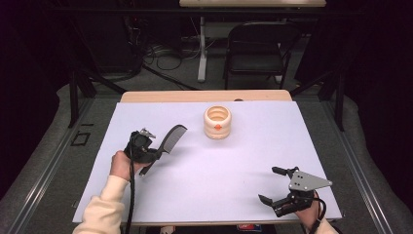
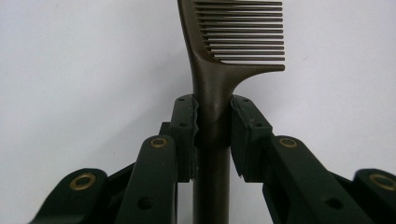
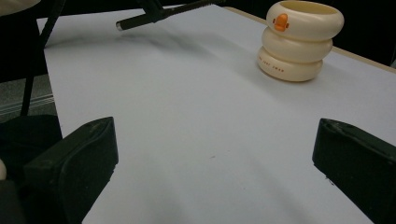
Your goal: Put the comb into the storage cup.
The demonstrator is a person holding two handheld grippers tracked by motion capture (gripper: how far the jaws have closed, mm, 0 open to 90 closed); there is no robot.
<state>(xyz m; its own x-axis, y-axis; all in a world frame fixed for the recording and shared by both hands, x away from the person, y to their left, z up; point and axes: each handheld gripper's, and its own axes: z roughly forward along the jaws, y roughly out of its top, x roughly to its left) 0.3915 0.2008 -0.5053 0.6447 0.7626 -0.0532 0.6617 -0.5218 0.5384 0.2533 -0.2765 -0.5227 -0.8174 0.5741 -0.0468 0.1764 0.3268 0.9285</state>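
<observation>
Comb (image 1: 171, 139) handle is clamped between the pads of the left gripper (image 2: 212, 135), teeth pointing to one o'clock in the high view, lifted clear of the white table sheet (image 1: 219, 165). Pick-up judged complete; delivery remains, most likely into the cream ringed holder (image 1: 217, 122), which stands upright at two o'clock from the comb, near but apart. Right gripper (image 1: 274, 185) rests with jaws spread and empty at the sheet's five o'clock corner. Sheet between comb and holder is bare; the far table edge lies just behind the holder.
</observation>
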